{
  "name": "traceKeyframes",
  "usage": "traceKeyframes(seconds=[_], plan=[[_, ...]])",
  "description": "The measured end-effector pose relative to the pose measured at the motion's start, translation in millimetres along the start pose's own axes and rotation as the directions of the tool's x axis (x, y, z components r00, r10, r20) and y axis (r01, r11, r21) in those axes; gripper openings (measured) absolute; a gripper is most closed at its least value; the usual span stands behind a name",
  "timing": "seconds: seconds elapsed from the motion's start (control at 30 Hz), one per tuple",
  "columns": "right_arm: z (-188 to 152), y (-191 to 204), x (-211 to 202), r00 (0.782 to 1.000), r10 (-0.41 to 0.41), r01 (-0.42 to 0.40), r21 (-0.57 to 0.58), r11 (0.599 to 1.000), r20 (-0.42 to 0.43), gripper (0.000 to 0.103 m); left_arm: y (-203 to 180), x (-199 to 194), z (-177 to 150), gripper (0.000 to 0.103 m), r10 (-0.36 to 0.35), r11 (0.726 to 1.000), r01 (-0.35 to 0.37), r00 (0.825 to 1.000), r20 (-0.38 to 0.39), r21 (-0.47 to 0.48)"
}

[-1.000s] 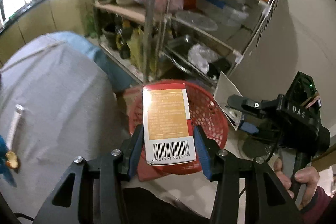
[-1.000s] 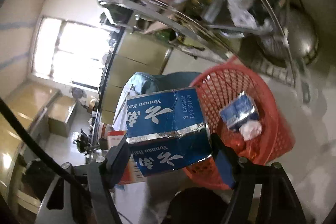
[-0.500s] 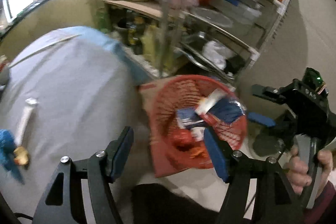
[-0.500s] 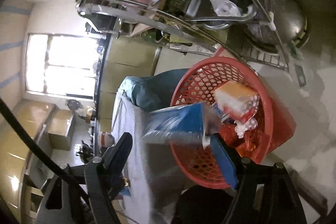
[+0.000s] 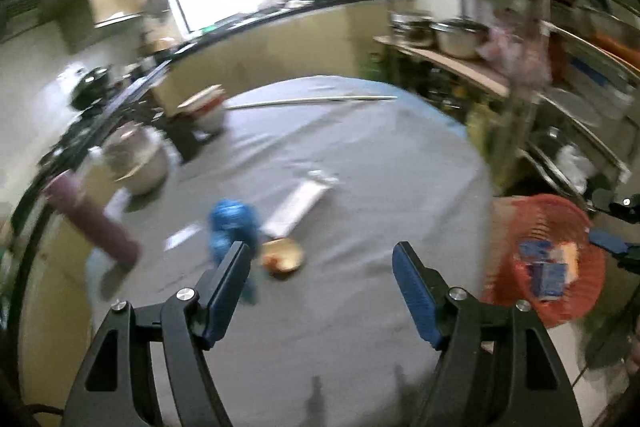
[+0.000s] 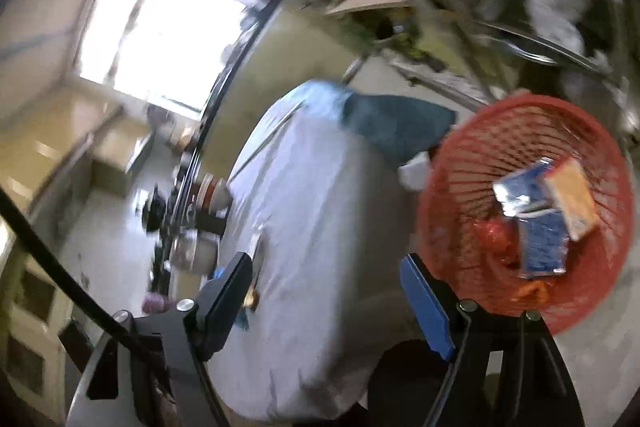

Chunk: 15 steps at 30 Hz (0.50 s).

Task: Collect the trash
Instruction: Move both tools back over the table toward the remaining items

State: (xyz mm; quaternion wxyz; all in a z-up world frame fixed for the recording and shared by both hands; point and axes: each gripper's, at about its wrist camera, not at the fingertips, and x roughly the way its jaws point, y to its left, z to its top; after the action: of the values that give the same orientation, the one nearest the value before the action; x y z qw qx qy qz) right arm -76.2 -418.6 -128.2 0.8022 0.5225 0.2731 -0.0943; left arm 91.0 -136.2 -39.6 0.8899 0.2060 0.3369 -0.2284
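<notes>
With both the left gripper (image 5: 322, 285) and right gripper (image 6: 326, 297) released and empty, the blue wrapper (image 5: 232, 227) and peel (image 5: 282, 255) could be knocked along the counter (image 5: 360, 155) by a hasty, blurred approach.

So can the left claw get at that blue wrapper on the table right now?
Probably yes: the left claw is open and empty, the blue wrapper lies just beyond its left finger, with nothing in between.

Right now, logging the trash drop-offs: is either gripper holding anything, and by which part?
Nothing is held: left gripper and right gripper are both open and empty.
</notes>
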Motion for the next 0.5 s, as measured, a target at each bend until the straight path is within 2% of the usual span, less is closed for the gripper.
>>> traceKeyframes(seconds=[0.2, 0.5], plan=[[-22.2, 67.0, 29.2, 0.997, 0.036, -0.044, -0.134, 0.99, -0.064, 0.079, 50.1, -13.7, -15.8, 0.074, 0.064, 0.994, -0.063, 0.998, 0.013, -0.089], [-50.3, 125.8, 50.4, 0.991, 0.052, -0.082, -0.251, 0.965, -0.122, 0.079, 92.8, -27.7, -35.4, 0.075, 0.107, 0.98, -0.104, 0.994, 0.007, -0.17]])
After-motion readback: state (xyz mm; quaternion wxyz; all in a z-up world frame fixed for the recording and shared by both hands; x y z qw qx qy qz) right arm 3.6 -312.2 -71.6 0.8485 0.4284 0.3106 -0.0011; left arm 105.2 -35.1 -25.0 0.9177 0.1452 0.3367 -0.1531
